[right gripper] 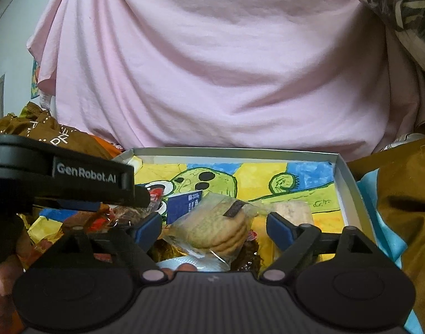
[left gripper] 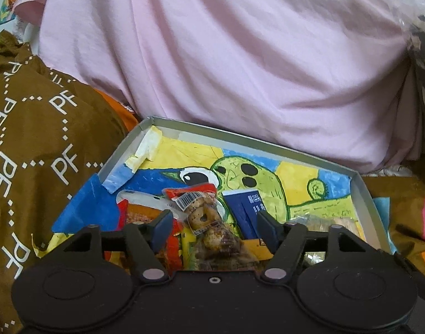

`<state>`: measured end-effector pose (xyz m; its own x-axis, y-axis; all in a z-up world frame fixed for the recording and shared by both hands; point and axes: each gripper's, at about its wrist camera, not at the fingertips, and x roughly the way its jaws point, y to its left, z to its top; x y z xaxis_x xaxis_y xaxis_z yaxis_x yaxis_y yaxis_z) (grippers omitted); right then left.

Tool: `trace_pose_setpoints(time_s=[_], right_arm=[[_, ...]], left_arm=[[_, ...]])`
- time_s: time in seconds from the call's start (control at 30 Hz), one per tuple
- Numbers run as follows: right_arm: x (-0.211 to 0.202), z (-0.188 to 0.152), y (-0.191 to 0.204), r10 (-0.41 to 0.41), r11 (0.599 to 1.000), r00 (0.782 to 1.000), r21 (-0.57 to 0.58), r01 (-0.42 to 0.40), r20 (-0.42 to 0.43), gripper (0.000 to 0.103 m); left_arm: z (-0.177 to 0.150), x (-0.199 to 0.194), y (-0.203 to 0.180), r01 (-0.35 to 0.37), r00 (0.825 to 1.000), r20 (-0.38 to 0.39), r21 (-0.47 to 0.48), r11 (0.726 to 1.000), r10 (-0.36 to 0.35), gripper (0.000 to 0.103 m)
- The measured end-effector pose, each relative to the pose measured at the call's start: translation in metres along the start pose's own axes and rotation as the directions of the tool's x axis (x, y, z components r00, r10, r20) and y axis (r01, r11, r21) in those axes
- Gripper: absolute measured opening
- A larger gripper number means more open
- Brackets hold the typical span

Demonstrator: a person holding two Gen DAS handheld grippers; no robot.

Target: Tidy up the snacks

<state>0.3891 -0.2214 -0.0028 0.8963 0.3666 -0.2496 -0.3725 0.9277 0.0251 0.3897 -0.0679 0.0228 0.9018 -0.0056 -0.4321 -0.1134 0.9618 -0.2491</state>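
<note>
Clear-wrapped cookie pack [right gripper: 212,229] lies in the box [right gripper: 341,178] | right gripper [right gripper: 214,226] spread around it, left gripper [left gripper: 211,229] spread too | we judge it light, crinkly, brittle: pinch the flat faces gently.

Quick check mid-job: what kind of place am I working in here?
Probably a home, not a lab: a shallow box lined with a child's painting, a brown printed cloth under it, and someone in a pink shirt sitting close.
</note>
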Motion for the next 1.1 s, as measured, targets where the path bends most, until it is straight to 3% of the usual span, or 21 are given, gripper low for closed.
trace_pose_setpoints(time_s=[0.3, 0.4, 0.7, 1.1], right_arm=[[-0.008, 0.003, 0.002, 0.003, 1.000, 0.999, 0.000, -0.003, 0.041, 0.099], [-0.013, 0.005, 0.004, -0.009, 1.000, 0.999, 0.002, 0.008, 0.054, 0.103], [-0.052, 0.021, 0.011, -0.061, 0.998, 0.992, 0.031, 0.057, 0.112, 0.103], [-0.121, 0.028, 0.018, -0.132, 0.990, 0.984, 0.055, 0.126, 0.116, 0.103]], left_arm=[[0.004, -0.015, 0.006, -0.025, 0.997, 0.069, -0.041, 0.999, 0.027, 0.097], [0.007, -0.023, 0.008, -0.030, 0.995, 0.090, -0.056, 0.998, 0.035, 0.101], [0.011, -0.064, 0.010, -0.044, 0.989, 0.140, -0.039, 0.998, 0.049, 0.102], [-0.002, -0.140, 0.023, -0.058, 0.982, 0.181, -0.001, 0.998, 0.057, 0.102]])
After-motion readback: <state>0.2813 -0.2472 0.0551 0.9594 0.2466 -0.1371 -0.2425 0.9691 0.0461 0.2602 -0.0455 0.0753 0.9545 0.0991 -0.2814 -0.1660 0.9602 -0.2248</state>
